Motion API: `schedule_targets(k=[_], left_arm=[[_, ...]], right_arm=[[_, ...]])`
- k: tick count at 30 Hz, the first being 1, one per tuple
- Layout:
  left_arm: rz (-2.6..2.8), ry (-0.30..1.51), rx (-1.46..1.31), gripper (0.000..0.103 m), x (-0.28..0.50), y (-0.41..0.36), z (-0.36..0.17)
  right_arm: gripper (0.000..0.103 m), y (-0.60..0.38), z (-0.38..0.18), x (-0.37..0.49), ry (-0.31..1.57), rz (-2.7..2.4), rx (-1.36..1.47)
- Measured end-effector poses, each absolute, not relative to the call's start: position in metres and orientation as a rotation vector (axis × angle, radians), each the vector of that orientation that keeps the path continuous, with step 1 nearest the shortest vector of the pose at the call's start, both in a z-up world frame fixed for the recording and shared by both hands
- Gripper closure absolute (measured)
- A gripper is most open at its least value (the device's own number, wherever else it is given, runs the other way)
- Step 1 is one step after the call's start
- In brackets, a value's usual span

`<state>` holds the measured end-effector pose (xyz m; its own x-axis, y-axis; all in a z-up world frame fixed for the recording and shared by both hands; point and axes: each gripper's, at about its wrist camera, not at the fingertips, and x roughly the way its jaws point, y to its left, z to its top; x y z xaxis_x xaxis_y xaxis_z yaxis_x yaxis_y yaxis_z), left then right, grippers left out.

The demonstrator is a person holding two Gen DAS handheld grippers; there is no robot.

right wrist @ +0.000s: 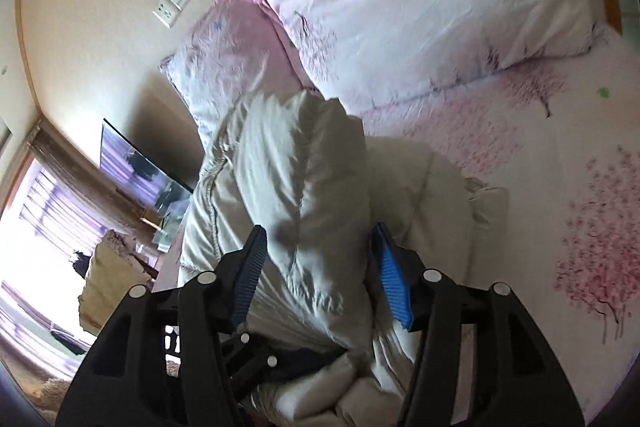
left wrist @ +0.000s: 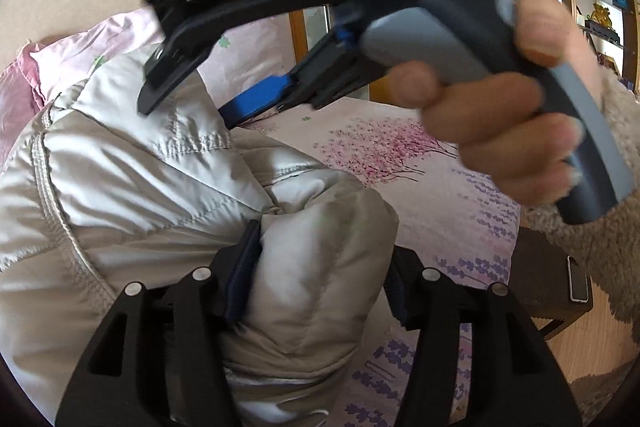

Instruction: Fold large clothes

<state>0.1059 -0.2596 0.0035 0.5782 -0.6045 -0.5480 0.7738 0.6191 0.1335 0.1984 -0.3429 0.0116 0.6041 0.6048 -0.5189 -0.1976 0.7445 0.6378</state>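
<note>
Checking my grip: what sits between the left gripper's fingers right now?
A bunched fold of the silver puffer jacket fills the left gripper, seen in the left wrist view.

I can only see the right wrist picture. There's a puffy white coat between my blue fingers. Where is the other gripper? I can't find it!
Observer: The left gripper has a thick fold of the same coat bunched between its fingers; it looks clamped on it.
Operator: Can that camera see my gripper?
Observer: Yes. The right gripper shows from the side, up above the coat, with a hand wrapped round its grey handle.
Operator: What else is over there?
Observer: Beyond the bed stands a wooden shelf with small things on it, and a phone lies on a low dark stand beside the bed.
</note>
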Motion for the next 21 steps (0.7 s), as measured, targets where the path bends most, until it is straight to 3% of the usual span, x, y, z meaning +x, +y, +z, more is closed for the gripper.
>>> schedule_targets(k=[1, 2, 6, 9, 14, 17, 21], left_arm=[[-0.829, 0.485, 0.383, 0.048, 0.106, -0.260, 0.003], [-0.826, 0.482, 0.386, 0.048, 0.106, -0.259, 0.003], [-0.834, 0.484, 0.352, 0.047, 0.102, -0.250, 0.017], [-0.871, 0.484, 0.288, 0.040, 0.095, -0.227, 0.041], [-0.801, 0.385, 0.167, 0.019, 0.099, -0.154, 0.102], [-0.659, 0.373, 0.144, 0.018, 0.125, -0.120, 0.114], [-0.497, 0.491, 0.107, 0.018, 0.180, -0.085, 0.106]], right_arm=[[0.056, -0.342, 0.008, 0.202, 0.808, 0.510, 0.576], [0.071, -0.340, 0.004, 0.205, 0.811, 0.536, 0.596], [0.086, -0.342, 0.001, 0.204, 0.779, 0.532, 0.626], [0.089, -0.344, 0.008, 0.198, 0.745, 0.487, 0.599], [0.091, -0.348, 0.021, 0.186, 0.693, 0.424, 0.548], [0.091, -0.352, 0.021, 0.180, 0.687, 0.381, 0.533], [0.091, -0.361, 0.010, 0.180, 0.717, 0.335, 0.539]])
